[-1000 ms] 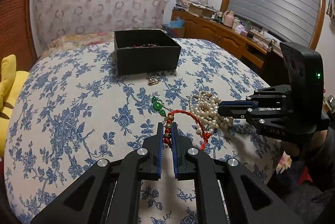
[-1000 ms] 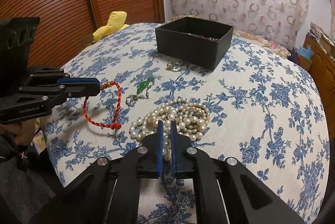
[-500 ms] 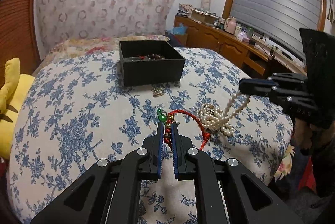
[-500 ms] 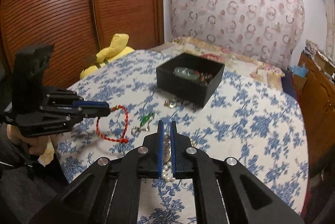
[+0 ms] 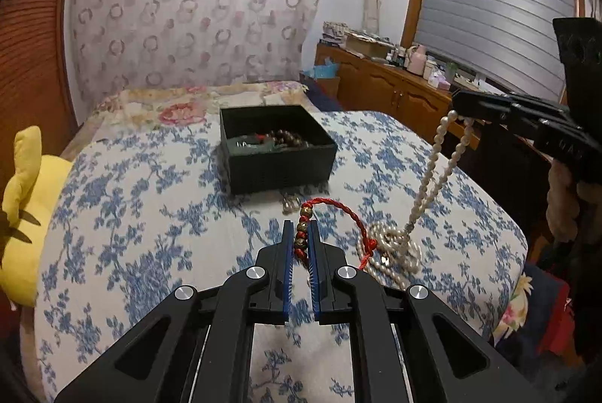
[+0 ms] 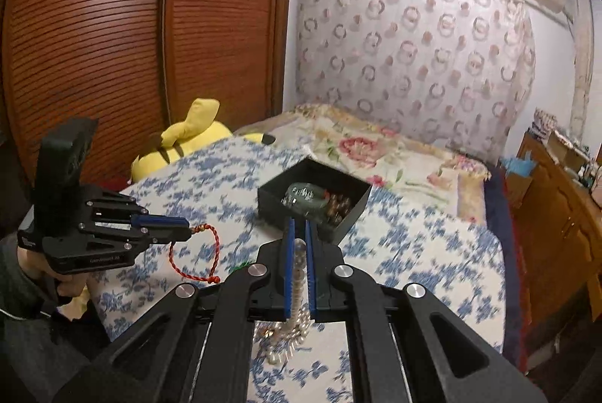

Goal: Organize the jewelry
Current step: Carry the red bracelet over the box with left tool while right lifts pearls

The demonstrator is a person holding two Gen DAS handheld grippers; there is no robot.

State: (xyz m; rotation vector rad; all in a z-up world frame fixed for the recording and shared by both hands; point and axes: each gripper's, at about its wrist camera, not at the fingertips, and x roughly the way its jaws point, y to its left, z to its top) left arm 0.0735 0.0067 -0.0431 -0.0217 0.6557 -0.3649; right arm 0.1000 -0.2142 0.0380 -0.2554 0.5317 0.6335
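My left gripper (image 5: 300,228) is shut on a red cord bracelet (image 5: 348,215) with gold and red beads, held above the cloth; it also shows in the right wrist view (image 6: 195,254). My right gripper (image 6: 299,226) is shut on a pearl necklace (image 5: 432,173), lifted so it hangs down in two strands, its lower coils (image 5: 395,247) low over the cloth. The pearls show between my fingers in the right wrist view (image 6: 297,294). A black open box (image 5: 276,149) with jewelry inside sits ahead on the blue floral cloth (image 5: 143,215); the right wrist view shows the box (image 6: 314,201) too.
A small silver piece (image 5: 289,203) lies in front of the box. A yellow plush toy (image 5: 26,199) lies at the left edge. A wooden cabinet (image 5: 391,90) with clutter stands at the right. A wooden wardrobe (image 6: 113,45) stands behind the bed.
Both grippers have risen higher. The pearl necklace has been pulled up into longer hanging strands. The red bracelet has lifted further above the cloth.
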